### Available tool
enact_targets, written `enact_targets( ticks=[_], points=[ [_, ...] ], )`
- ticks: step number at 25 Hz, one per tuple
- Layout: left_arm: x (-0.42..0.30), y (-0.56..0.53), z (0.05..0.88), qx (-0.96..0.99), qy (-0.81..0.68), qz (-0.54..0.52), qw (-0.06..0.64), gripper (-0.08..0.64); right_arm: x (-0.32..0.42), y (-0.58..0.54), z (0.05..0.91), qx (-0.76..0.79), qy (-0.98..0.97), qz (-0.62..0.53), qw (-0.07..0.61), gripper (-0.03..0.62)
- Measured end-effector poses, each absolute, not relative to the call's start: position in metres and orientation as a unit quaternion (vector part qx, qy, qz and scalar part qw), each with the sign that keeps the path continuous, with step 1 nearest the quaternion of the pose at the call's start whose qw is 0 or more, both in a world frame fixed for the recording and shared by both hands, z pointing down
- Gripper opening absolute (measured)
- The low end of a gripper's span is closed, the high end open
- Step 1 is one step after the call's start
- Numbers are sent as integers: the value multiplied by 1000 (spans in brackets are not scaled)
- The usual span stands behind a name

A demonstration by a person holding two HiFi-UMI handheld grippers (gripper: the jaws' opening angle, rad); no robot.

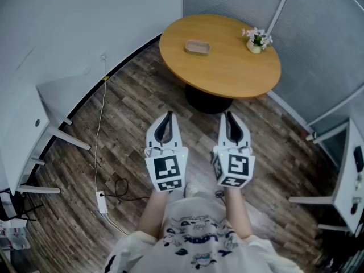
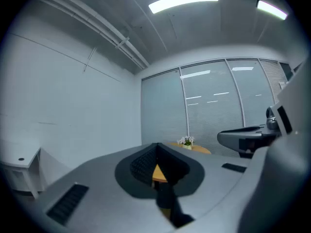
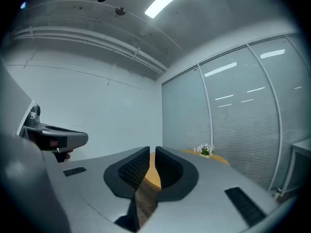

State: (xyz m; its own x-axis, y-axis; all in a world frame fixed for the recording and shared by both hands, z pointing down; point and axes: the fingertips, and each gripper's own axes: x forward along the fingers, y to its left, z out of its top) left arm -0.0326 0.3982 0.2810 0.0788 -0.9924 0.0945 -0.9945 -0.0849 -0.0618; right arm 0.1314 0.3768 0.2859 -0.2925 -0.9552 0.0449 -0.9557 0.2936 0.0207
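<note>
I hold both tools level and side by side above the wood floor [image 1: 131, 118], touching nothing. My left gripper [image 1: 165, 117] has its jaws together at the tips, with nothing between them; only a sliver of tabletop shows through lower down. My right gripper [image 1: 229, 116] has its jaws a narrow slit apart and empty. Farther ahead stands the round table [image 1: 227, 73], well apart from both, with a shallow tray [image 1: 197, 47] left of its middle and a pot of white flowers [image 1: 256, 40] by its right rim.

table base [image 1: 208, 100]: mostly hidden under tabletop | tray [image 1: 197, 47] contents: too small to tell | right desk [image 1: 348, 178]: cut by edge
</note>
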Motion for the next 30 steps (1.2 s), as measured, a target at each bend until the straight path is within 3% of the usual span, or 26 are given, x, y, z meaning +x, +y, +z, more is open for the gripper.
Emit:
enact_targets(
  ticks=[30],
  points=[
    [-43, 326, 308, 713, -697, 70, 30, 3, 144, 292, 325, 589, -806, 54, 21, 38]
  ],
)
